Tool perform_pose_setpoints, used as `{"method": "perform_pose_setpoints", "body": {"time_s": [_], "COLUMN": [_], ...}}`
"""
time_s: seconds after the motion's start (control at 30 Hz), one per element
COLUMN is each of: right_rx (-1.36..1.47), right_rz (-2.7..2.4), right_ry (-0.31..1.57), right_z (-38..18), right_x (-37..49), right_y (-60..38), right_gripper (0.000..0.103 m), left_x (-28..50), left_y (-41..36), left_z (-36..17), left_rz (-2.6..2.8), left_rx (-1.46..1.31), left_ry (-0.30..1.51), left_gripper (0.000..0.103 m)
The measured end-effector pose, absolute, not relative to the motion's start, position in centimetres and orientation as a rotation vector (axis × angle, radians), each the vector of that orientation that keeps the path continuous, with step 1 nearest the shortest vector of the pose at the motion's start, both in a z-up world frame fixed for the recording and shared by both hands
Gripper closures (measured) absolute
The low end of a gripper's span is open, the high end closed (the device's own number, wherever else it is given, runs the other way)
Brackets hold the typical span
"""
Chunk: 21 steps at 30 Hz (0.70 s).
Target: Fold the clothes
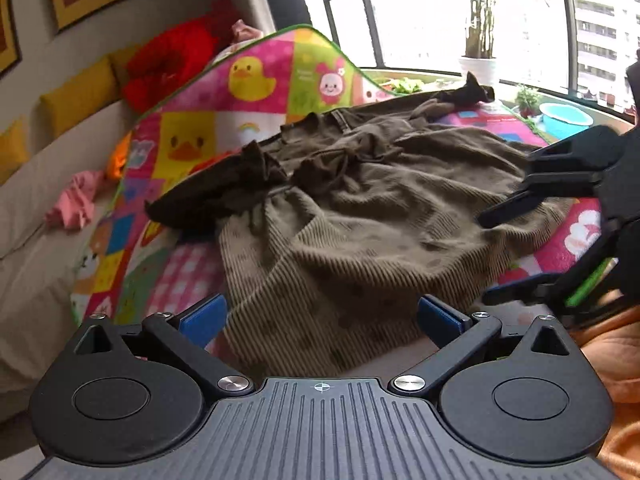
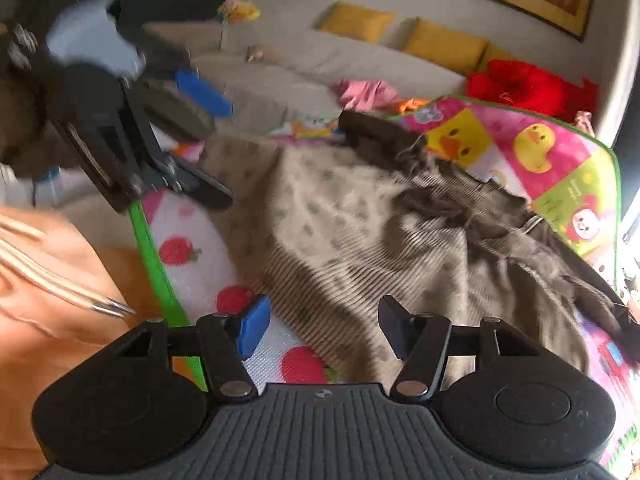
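An olive-brown ribbed garment with dots lies crumpled on a colourful cartoon play mat; it also shows in the right wrist view on the same mat. My left gripper is open and empty, its blue pads just above the garment's near hem. My right gripper is open and empty over the garment's edge. The right gripper also shows at the right of the left wrist view, and the left gripper at the upper left of the right wrist view.
A beige sofa with yellow cushions and a red plush stands behind the mat. Pink clothing lies on the sofa. Orange fabric is at the near side. Windows, plants and a blue basin lie beyond.
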State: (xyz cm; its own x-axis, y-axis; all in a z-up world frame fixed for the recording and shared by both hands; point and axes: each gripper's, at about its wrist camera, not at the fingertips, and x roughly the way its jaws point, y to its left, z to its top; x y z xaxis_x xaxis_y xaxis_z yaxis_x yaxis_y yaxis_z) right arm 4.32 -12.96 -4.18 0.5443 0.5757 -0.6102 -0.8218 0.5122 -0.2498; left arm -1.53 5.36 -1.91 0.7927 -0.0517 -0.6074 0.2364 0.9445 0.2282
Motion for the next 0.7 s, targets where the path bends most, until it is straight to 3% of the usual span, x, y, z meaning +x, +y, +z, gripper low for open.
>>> {"method": "perform_pose_setpoints", "body": {"time_s": [0.03,0.07,0.1,0.33,0.7], "right_rx": [-0.565,-0.570,-0.582,-0.409,-0.365], "right_rz": [0.866,0.841,0.805,0.706,0.704], "right_ry": [0.486,0.463,0.429,0.279,0.307], "right_z": [-4.4,-4.3,-4.0,3.3,3.8], "right_x": [4.6,4.7,4.9,7.0,7.7], "right_y": [-12.7,-12.5,-12.3,-14.8,-16.4], "right_gripper": [0.055,0.088,0.097,0.097,0.095], "left_x": [-1.7,-1.8,-2.0,-1.6,2.0], "left_y": [5.4,5.2,5.0,2.1,2.7], "left_z": [-1.9,-2.0,-2.0,-2.6,-4.0], "left_rz": [-0.159,-0.161,-0.165,-0.145,0.156], "left_rx": [0.298,0.297,0.300,0.394,0.717], "left_ry": [0.641,0.639,0.634,0.557,0.422], "left_gripper": [0.000,0.000,0.000,0.000,0.000]}}
